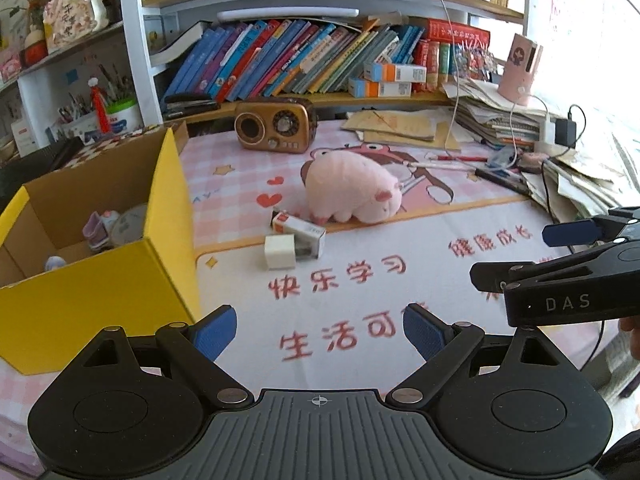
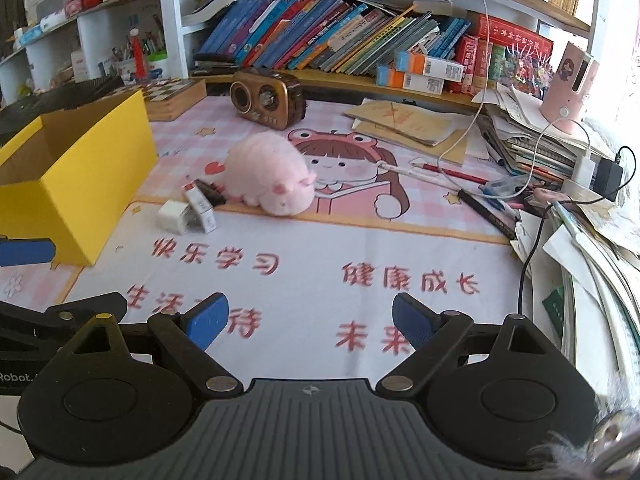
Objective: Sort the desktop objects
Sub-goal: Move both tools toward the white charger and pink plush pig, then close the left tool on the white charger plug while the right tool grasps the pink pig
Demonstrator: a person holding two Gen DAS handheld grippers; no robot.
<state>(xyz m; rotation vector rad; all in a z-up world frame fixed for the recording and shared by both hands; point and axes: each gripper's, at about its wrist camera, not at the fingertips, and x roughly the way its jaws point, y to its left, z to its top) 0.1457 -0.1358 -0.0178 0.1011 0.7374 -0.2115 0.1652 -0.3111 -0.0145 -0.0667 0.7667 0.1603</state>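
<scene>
Both the left gripper (image 1: 318,330) and right gripper (image 2: 310,320) hovered wide apart, holding nothing, over bare mat (image 2: 320,248) between the yellow box (image 2: 72,184) and paper stacks (image 2: 592,240).

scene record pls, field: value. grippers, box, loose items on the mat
left gripper: open, empty, above the mat
right gripper: open, empty, above the mat
yellow box: open top, left side of the mat, a few small items inside
pink plush: on the mat, mid desk
white cube: beside the eraser box, in front of the plush
retro radio: behind the plush, near the shelf
</scene>
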